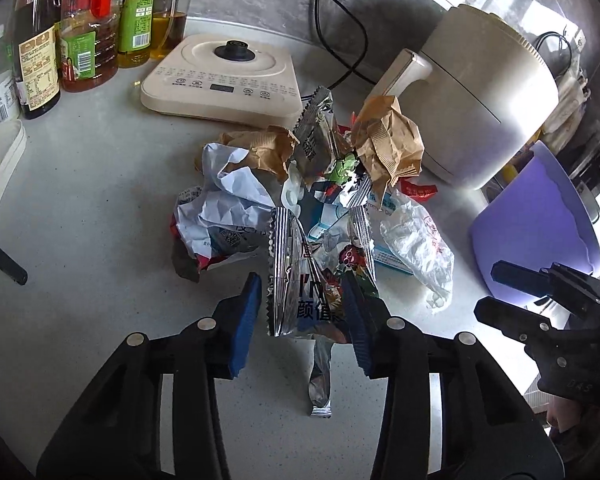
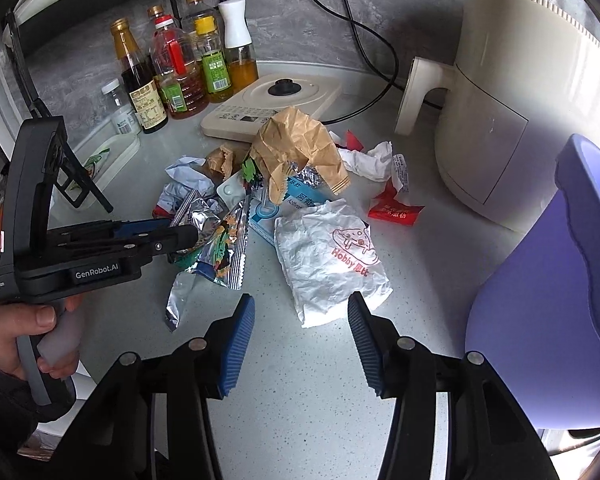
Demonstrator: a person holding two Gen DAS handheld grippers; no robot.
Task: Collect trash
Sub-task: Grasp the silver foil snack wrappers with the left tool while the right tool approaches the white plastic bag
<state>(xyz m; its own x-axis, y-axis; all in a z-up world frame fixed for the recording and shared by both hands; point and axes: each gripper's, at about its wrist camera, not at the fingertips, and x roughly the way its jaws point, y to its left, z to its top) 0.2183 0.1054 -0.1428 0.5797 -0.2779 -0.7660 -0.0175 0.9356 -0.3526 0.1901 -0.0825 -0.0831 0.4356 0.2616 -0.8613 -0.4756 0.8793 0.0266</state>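
A heap of trash lies on the grey counter (image 1: 100,208): brown paper bags (image 1: 388,140), crumpled white paper (image 1: 228,200), a blue-and-white box (image 2: 266,212) and a red sachet (image 2: 396,212). A silver foil snack wrapper (image 1: 296,280) stands at the heap's near edge, between the blue pads of my left gripper (image 1: 302,300). The right pad touches it and the left pad stands just off it. In the right wrist view my right gripper (image 2: 300,312) is open, with the near edge of a white "Hobby" paper bag (image 2: 328,256) between its fingertips. A purple bin (image 2: 540,280) stands to the right.
Behind the heap sit a cream cooker base (image 1: 220,76), a cream air fryer (image 1: 484,96) and black cables (image 1: 340,24). Oil and sauce bottles (image 2: 172,76) line the back left beside a white tray (image 1: 0,160). A person's hand (image 2: 16,332) holds the left gripper's handle.
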